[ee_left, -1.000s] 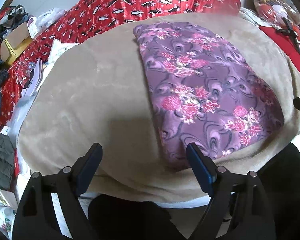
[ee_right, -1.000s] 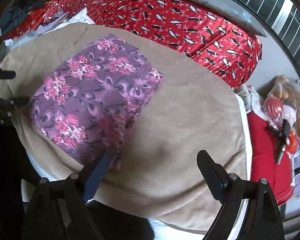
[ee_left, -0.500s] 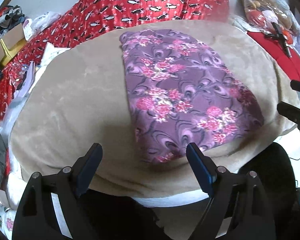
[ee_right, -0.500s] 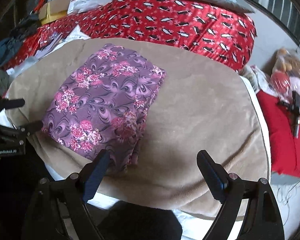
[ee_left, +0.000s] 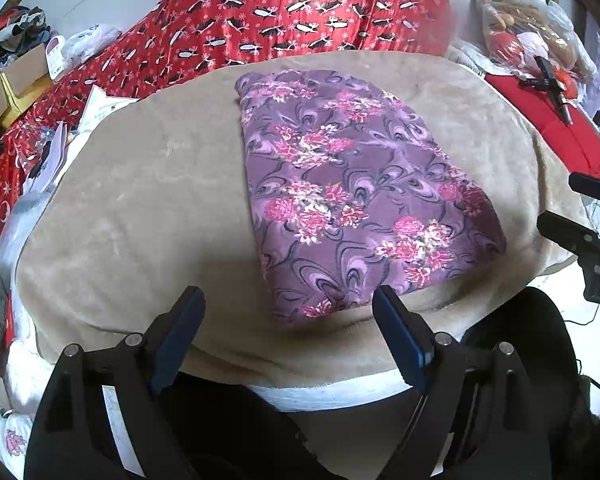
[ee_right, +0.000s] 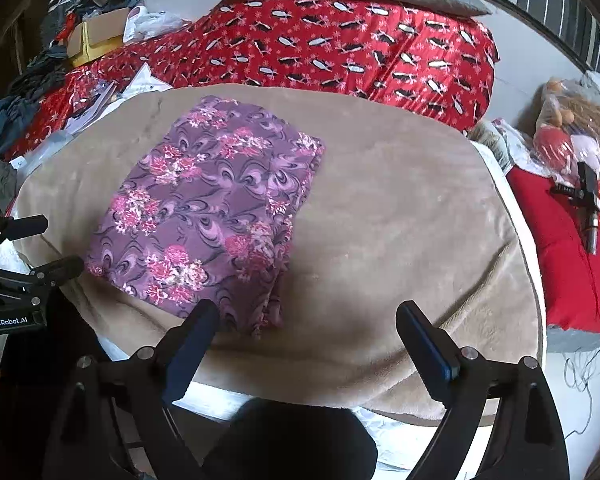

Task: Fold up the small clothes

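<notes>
Purple floral garment (ee_left: 352, 184) lies folded beyond both spread, empty hand-held grippers.

Red patterned quilt (ee_left: 300, 12) fills the top of the frame, a cardboard box (ee_right: 96, 38) sits upper left, bagged stuffed toys (ee_right: 572, 136) at right, all around a beige blanket (ee_right: 400, 220).
</notes>
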The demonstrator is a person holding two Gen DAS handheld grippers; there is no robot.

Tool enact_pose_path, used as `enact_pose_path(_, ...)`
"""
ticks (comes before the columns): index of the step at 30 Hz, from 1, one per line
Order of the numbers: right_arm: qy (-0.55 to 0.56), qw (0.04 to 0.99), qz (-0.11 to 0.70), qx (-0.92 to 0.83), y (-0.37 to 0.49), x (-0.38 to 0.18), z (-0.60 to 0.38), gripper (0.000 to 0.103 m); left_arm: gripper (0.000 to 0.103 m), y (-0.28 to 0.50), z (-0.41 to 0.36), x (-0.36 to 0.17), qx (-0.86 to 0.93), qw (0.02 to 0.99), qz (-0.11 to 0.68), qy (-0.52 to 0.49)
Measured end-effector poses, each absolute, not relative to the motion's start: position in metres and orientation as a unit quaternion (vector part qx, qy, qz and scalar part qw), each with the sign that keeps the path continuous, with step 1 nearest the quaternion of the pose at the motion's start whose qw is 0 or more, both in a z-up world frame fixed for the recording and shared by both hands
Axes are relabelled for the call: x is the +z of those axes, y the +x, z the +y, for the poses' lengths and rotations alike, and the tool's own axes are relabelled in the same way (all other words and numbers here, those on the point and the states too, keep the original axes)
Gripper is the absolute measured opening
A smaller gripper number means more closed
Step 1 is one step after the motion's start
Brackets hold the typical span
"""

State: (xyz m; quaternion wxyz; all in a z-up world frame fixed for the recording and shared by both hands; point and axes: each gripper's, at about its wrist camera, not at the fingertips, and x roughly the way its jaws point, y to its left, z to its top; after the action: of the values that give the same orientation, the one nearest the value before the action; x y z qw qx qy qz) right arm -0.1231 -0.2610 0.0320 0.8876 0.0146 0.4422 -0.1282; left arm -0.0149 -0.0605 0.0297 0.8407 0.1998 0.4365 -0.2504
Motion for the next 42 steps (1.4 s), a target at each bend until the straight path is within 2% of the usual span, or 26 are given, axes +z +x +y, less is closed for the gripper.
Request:
enact_pose_path(23, 0.004, 0.899, 0.411, -0.152, -0.137, 0.046, -0.242, 0.099, 0.087, -0.026, -0.046, 0.040, -0.262, 0.849, 0.425, 0.174)
enact_pose_path(42, 0.013, 0.903, 0.397, -0.165, -0.143, 0.054, -0.241, 0.100, 0.087, -0.032, -0.043, 0.047, -0.259, 0.857, 0.411, 0.172)
